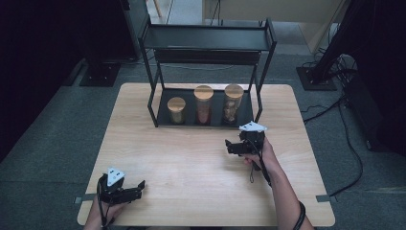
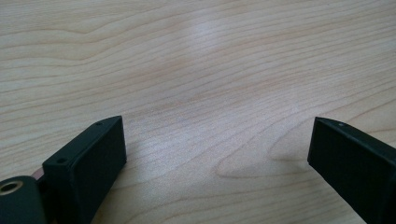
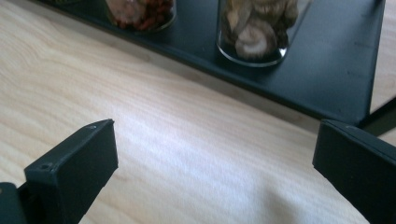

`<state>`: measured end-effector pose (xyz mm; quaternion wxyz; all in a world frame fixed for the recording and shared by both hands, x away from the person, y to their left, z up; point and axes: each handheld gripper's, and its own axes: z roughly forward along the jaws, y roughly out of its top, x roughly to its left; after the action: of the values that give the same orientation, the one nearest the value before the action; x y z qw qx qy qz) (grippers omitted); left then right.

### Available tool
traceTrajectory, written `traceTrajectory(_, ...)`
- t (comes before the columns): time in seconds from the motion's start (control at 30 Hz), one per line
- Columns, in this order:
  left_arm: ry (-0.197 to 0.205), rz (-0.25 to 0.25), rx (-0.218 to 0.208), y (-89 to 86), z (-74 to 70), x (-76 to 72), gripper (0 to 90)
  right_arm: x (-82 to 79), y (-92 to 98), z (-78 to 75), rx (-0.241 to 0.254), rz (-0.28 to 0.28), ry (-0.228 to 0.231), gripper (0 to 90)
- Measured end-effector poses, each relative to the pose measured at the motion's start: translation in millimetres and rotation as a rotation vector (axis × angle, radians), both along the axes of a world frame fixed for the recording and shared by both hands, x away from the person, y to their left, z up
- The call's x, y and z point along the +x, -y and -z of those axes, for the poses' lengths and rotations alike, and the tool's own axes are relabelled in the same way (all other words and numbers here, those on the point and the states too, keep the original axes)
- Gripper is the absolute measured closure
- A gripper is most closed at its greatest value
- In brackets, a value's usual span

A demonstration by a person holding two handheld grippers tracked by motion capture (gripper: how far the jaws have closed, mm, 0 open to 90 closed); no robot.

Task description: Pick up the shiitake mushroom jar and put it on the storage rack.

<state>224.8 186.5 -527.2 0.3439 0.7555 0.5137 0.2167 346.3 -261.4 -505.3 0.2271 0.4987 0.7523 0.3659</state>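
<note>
While my right tongs [image 3: 215,163] hang wide open and empty below the mushroom jar [image 3: 256,29] at the frame's top, a hasty reach could topple it; my left tongs [image 2: 217,154] gape idle.

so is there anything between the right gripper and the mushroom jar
Nothing: in the right gripper view, bare table then the shelf's black base lie between the open right gripper and the mushroom jar.

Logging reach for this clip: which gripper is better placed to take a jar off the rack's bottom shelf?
Probably the right gripper: it sits just in front of the rack, nearest the jar on the right, jaws open with that jar ahead in its own view. The left gripper rests at the table's near edge, open over bare wood.
</note>
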Motion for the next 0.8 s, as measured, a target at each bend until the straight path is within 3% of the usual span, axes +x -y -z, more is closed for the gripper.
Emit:
traceTrajectory(0.47,-0.003,0.001,0.007,0.8,0.2,0.4,4.6,-17.8,16.4,15.0,0.009,0.006,-0.03,1.6)
traceTrajectory(0.8,-0.007,0.009,0.019,2.1,0.4,0.8,4.6,-25.9,22.5,25.0,-0.011,0.008,-0.05,1.7)
